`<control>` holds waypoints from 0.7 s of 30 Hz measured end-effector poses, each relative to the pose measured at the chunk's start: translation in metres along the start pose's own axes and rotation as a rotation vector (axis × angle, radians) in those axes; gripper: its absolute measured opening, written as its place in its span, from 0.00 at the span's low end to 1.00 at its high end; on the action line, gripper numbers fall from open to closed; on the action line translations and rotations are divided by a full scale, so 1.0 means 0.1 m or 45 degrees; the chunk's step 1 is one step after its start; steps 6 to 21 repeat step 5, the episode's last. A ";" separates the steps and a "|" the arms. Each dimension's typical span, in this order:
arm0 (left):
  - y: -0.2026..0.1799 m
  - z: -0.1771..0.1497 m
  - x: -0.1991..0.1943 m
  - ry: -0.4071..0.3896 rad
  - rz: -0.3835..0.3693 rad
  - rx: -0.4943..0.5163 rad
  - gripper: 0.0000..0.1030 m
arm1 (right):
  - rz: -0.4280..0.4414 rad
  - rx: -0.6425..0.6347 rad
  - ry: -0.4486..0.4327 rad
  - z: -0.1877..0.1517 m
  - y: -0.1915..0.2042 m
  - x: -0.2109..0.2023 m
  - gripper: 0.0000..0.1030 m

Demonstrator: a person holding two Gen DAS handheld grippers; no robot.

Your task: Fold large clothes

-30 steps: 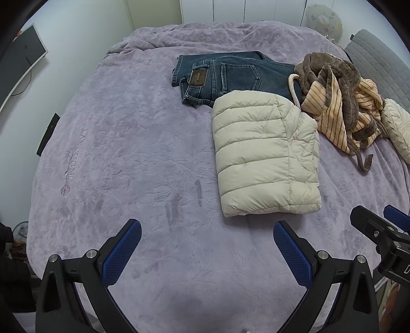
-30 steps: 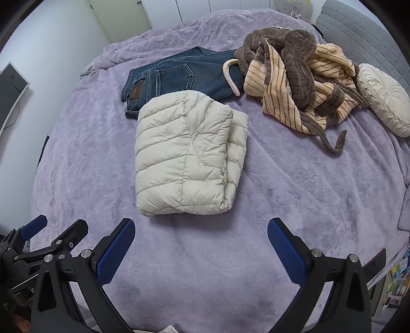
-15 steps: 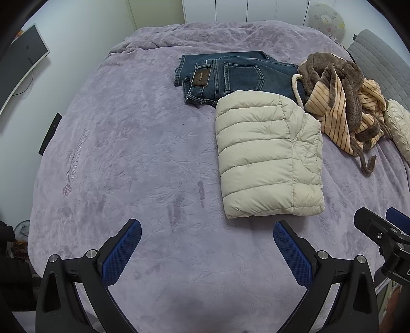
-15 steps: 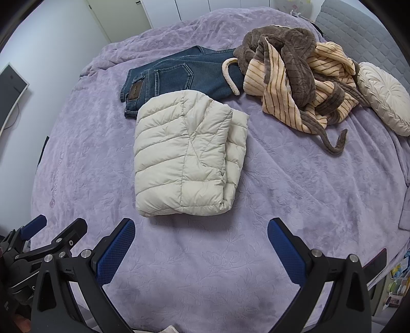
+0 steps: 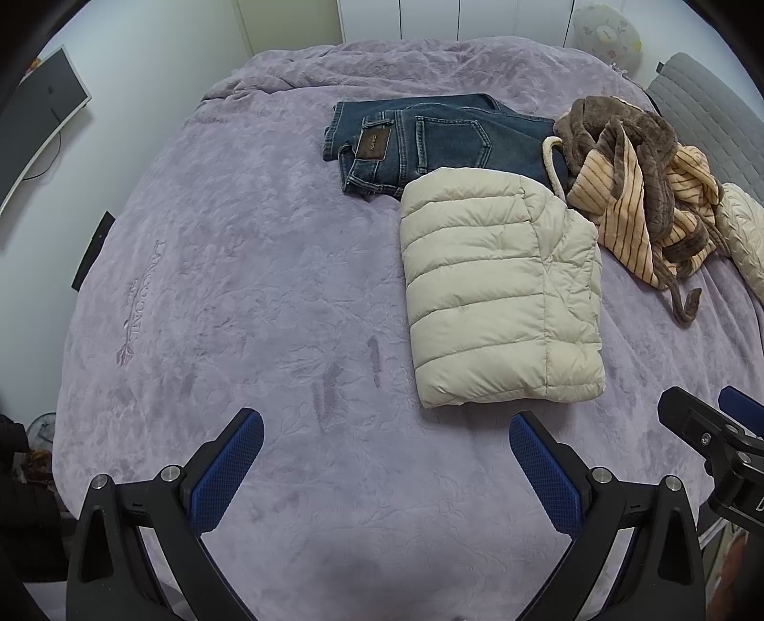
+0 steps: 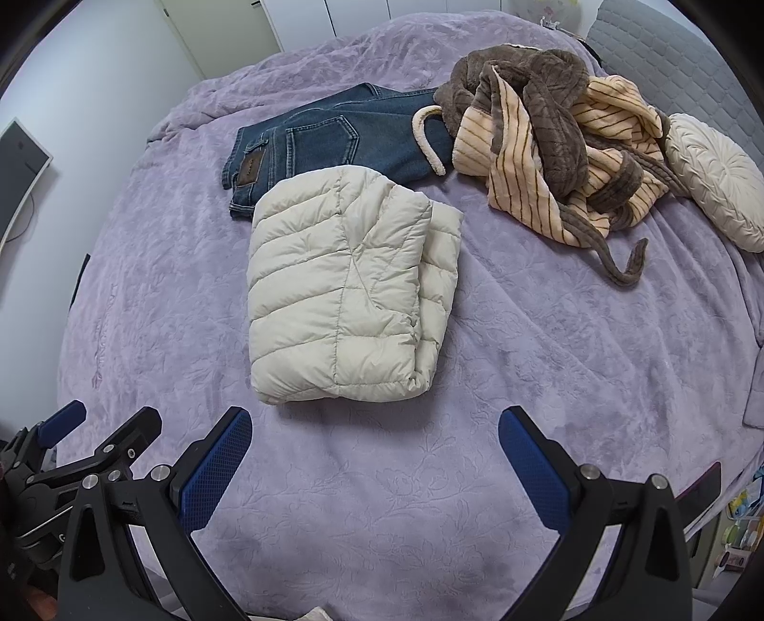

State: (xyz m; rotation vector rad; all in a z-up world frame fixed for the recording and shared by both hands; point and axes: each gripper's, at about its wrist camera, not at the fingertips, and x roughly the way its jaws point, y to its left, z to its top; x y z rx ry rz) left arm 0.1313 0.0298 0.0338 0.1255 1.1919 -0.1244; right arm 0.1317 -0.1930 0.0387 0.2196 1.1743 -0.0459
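A cream puffer jacket (image 5: pixel 496 291) lies folded into a neat rectangle on the purple bed cover (image 5: pixel 238 286); it also shows in the right wrist view (image 6: pixel 344 291). Folded blue jeans (image 5: pixel 420 138) lie just behind it, also in the right wrist view (image 6: pixel 329 143). A crumpled brown and striped robe (image 5: pixel 640 176) lies to the right, also in the right wrist view (image 6: pixel 549 143). My left gripper (image 5: pixel 387 458) is open and empty, near the bed's front edge. My right gripper (image 6: pixel 375 454) is open and empty beside it, just in front of the jacket.
A round cream cushion (image 6: pixel 721 176) lies at the far right by a grey headboard (image 6: pixel 668 62). A monitor (image 5: pixel 33 124) stands against the left wall. White cupboard doors (image 5: pixel 453 19) are behind the bed.
Both grippers have drawn slightly back and to the left. The clothes have not moved.
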 end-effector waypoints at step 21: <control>-0.01 0.01 -0.01 -0.008 -0.015 0.014 1.00 | 0.003 -0.004 0.001 0.01 -0.01 0.00 1.00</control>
